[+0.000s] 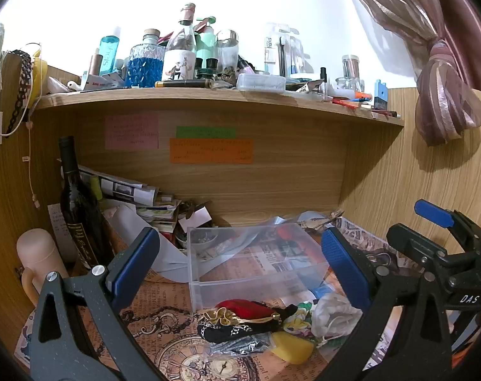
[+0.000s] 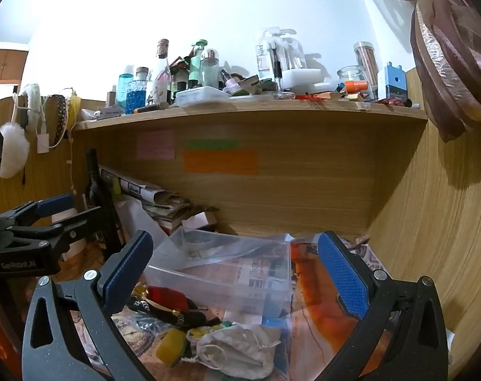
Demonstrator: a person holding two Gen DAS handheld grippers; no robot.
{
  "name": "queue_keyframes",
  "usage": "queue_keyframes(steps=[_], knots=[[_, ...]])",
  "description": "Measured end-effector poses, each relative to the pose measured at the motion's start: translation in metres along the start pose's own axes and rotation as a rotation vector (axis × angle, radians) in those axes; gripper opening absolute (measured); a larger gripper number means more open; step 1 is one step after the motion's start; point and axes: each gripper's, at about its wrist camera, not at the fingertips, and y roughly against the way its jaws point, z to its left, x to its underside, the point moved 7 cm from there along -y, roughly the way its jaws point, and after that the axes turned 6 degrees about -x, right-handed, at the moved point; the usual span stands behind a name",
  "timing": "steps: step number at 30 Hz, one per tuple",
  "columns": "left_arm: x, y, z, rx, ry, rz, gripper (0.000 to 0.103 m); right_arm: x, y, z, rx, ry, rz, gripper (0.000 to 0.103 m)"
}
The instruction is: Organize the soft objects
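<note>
A heap of soft things lies on the paper-covered desk in front of a clear plastic box (image 1: 256, 260) (image 2: 221, 266): a red pouch (image 1: 243, 308) (image 2: 167, 295), a black patterned pouch (image 1: 227, 330), a yellow sponge (image 1: 291, 347) (image 2: 170, 346) and a white drawstring bag (image 1: 332, 316) (image 2: 240, 349). My left gripper (image 1: 240, 266) hangs open above and behind the heap, with nothing between its fingers. My right gripper (image 2: 237, 273) is open too, over the box and the white bag. In the left wrist view the right gripper (image 1: 437, 241) shows at the right edge.
A dark wine bottle (image 1: 77, 203) and a pink flask (image 1: 39, 257) stand at the left. Stacked papers and magazines (image 1: 135, 197) fill the back left corner. A crowded shelf (image 1: 208, 98) runs overhead, a wooden side wall (image 2: 431, 222) closes the right, and a tied curtain (image 1: 443, 89) hangs there.
</note>
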Motion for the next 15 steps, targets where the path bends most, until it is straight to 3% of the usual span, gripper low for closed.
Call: queue_keyframes(steps=[15], knots=[[0.0017, -0.0013, 0.0004, -0.002, -0.008, -0.002, 0.103, 0.0017, -0.0015, -0.0002, -0.001, -0.008, 0.001, 0.103]])
